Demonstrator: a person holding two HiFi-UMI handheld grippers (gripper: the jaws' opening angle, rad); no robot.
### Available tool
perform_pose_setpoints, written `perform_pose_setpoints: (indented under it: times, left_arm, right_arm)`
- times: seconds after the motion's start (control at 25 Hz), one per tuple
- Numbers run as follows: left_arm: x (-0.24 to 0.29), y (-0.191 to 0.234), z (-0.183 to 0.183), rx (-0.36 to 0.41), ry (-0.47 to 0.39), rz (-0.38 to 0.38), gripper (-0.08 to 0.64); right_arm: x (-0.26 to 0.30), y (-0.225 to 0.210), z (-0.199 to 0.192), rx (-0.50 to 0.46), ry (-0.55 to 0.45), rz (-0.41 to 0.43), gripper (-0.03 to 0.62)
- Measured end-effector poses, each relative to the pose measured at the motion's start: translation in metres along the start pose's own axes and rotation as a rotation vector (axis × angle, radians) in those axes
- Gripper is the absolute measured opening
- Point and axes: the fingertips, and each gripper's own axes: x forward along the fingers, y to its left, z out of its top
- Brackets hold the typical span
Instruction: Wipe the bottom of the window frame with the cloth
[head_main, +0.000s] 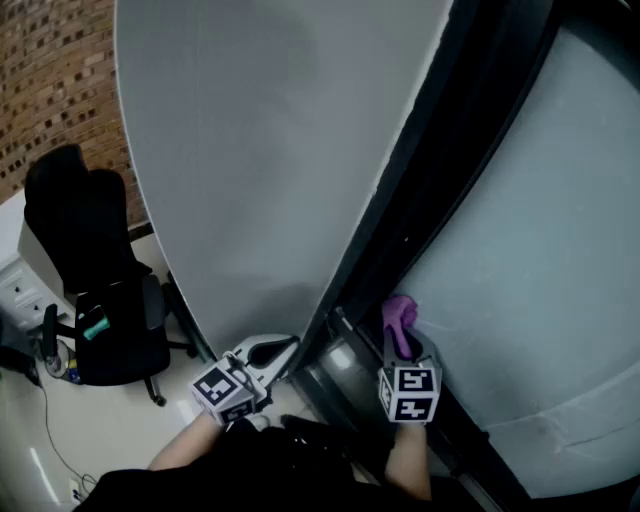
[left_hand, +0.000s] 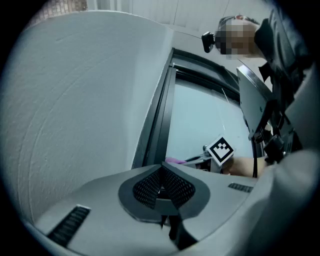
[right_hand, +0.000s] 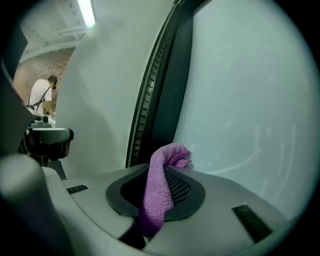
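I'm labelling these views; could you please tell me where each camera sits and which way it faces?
Head view: on the person's head, looking steeply down at the window frame; shows forearms, left gripper, right gripper.
Left gripper view: on the left gripper, along its shut, empty jaws towards wall and frame; shows the right hand.
Right gripper view: on the right gripper, along jaws shut on the purple cloth, facing the pane; no body part clearly shows.
Shared: all three show frame and cloth.

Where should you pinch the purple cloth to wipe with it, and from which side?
Probably its folded middle, from the room side, as the right gripper does: the cloth is limp, so a short tuft past the jaw tips is left free to rub the window frame.
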Motion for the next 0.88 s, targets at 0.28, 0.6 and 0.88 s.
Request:
perform_pose_setpoints:
  times: [0.28,0.6,0.88]
  left_arm:
    - [0.0,0.006,-0.01,-0.027,0.025,-0.013,0.0]
    - [0.001,-0.005,-0.011,0.025,0.076,-0.071,0.0]
    - [0.006,-0.009,-0.021,0.005,0.097,-0.136,0.0]
  right_arm:
    - [0.038,0.022,-0.023,-0.132,0.173,0.041,0.066]
    - [0.05,0.03,-0.026,-0.28,0.26,0.024,0.066]
    - [0.043,0.032,-0.026,-0.278,0.247,-0.021,0.067]
